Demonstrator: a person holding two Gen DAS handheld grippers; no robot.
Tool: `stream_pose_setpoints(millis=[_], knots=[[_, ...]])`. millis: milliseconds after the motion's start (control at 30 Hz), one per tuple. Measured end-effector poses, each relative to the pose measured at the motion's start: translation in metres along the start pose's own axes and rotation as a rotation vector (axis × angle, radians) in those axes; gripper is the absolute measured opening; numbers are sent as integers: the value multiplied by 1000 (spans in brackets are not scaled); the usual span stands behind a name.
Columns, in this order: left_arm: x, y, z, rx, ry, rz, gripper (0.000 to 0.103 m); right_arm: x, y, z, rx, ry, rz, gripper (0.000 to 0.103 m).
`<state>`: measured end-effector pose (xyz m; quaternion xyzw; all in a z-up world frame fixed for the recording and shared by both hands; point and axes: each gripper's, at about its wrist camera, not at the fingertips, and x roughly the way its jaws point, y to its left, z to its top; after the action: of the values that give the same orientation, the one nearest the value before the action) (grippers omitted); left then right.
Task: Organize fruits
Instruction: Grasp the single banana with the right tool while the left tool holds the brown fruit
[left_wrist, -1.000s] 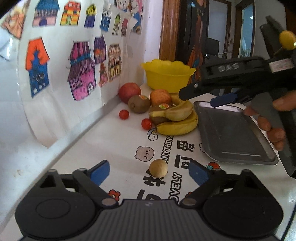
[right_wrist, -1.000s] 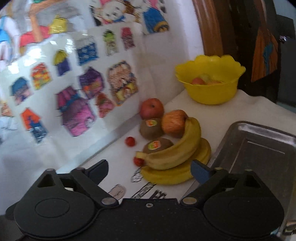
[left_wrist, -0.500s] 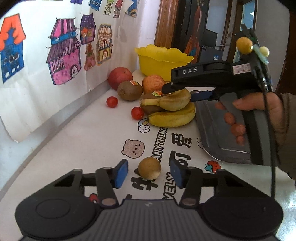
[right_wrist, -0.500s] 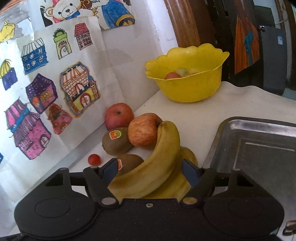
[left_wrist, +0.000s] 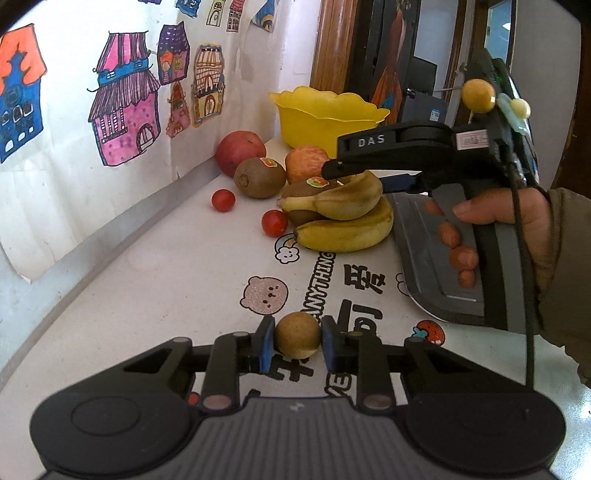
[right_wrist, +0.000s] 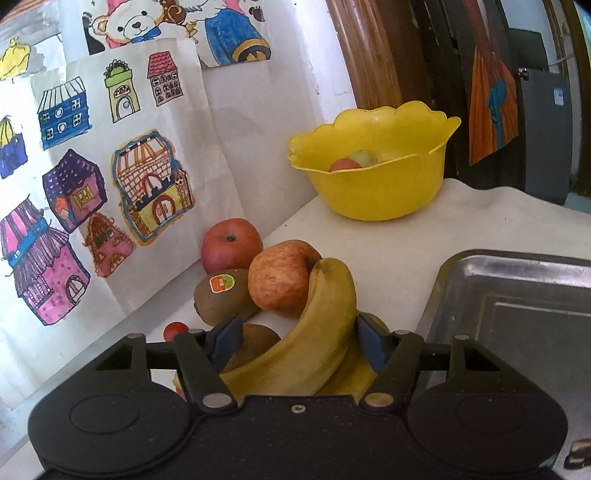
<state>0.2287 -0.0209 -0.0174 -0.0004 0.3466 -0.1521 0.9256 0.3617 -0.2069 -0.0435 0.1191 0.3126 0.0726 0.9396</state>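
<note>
A small round brown fruit (left_wrist: 297, 334) lies on the printed white tablecloth (left_wrist: 184, 280), and my left gripper (left_wrist: 297, 343) is shut on it, a blue pad against each side. Further back, two bananas (left_wrist: 343, 229) are stacked beside two kiwis (left_wrist: 260, 177) and two red apples (left_wrist: 240, 151). My right gripper (right_wrist: 295, 341) straddles the top banana (right_wrist: 317, 332) with its jaws closing; the right pad is at the banana's edge, the left pad still apart from it. From the left wrist view, the right gripper (left_wrist: 360, 177) reaches over that pile.
A yellow bowl (right_wrist: 380, 195) holding some fruit stands at the back by the wall. A metal tray (right_wrist: 517, 295) lies right of the bananas. Two cherry tomatoes (left_wrist: 223, 200) sit left of the pile. Drawings of houses (left_wrist: 125, 122) hang on the left wall.
My left jaws closed from wide open onto the small brown fruit. The right gripper came down and forward over the bananas while its jaws narrowed around the top one.
</note>
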Motion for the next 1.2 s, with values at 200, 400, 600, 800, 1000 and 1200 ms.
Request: stream_pose_setpoints(millis=[200,400,600,800,1000,1200], knots=[[-1,3,1,-15,0,9,29,-7,-5,-2,-5,18,66,65],[-4,8,0,-32,2,35,29,-22,-1,-12,-23,27,119,65],[-7,14,1,-60,-15,56,29,-37,3,-23,-7,47,172,65],[-3,15,1,-66,-10,65,29,-35,10,-23,40,43,155,71],[-3,11,7,-58,-36,69,29,-23,15,-15,116,17,61,74],[0,16,23,-82,-85,85,29,-9,6,-7,154,17,61,76]])
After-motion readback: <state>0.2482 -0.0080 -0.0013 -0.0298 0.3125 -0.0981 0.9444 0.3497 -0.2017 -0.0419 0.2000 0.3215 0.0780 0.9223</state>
